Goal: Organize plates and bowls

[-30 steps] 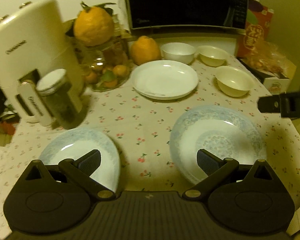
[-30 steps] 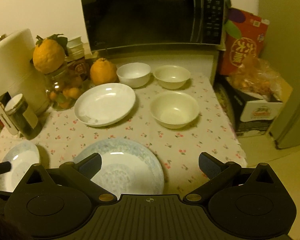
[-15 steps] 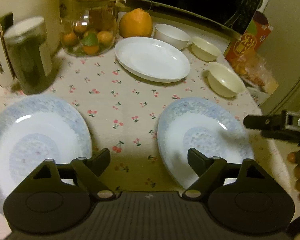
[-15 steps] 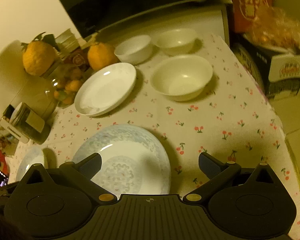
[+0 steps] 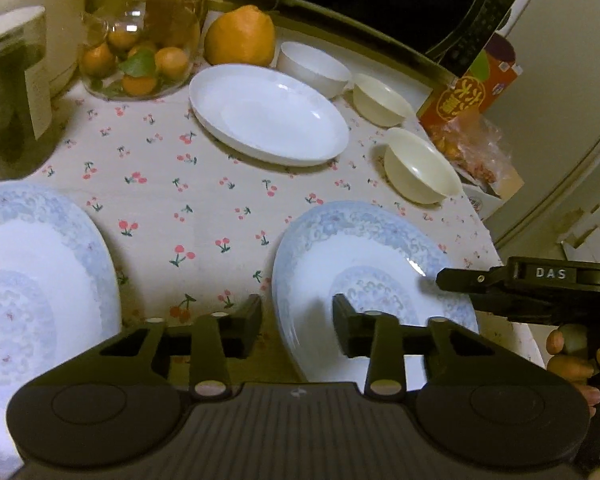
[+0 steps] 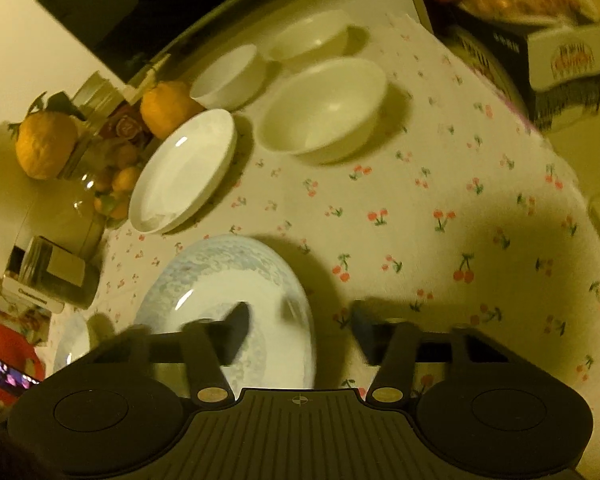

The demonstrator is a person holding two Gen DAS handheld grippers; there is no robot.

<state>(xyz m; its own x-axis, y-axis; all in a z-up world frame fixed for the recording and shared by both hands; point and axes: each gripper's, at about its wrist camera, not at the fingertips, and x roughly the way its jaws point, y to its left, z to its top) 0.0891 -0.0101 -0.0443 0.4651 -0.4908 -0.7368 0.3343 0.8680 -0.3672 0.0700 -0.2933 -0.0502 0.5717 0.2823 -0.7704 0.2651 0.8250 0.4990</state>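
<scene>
Cherry-print tablecloth (image 5: 204, 200), near-right blue-patterned round ceramic plate (image 5: 364, 264) straddled from both rims.
Left gripper (image 5: 296, 326) on left rim, right gripper (image 6: 300, 332) on right; both part-open, nothing held.

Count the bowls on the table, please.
3. A white bowl sits beside the big orange, a cream bowl to its right, and another cream bowl nearer, by the table's right edge. More may be hidden.

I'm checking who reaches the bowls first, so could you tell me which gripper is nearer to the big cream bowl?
Right. The right gripper straddles the patterned plate's right edge, just before the cream bowl. The left gripper straddles that plate's left edge, farther away.
</scene>
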